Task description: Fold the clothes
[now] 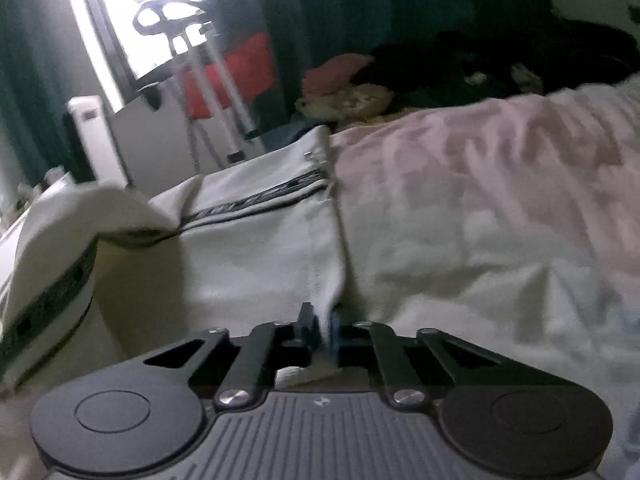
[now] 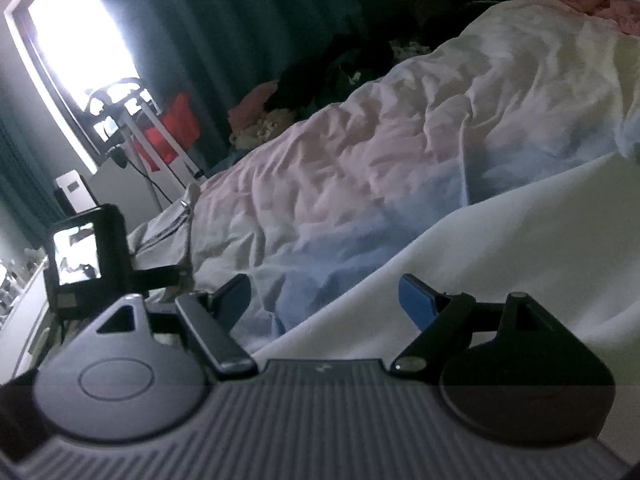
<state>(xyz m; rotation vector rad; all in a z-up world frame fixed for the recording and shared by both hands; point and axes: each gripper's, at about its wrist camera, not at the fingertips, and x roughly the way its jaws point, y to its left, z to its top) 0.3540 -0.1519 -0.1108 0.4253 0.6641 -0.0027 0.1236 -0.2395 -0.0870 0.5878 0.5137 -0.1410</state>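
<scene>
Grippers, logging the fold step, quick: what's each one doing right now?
Left gripper: closed, pinching the edge of the white garment with black striped trim.
Right gripper: open, holding nothing, over the pale rumpled bedding.

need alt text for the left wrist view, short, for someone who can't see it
The left gripper is shut on the edge of a white garment with a dark striped band, spread across a bed. A rumpled pale pink blanket lies to the right, with a heap of clothes behind it. A bright window and dark curtains fill the background.

No readable text, label, brand or number anywhere; both views too blurred.
</scene>
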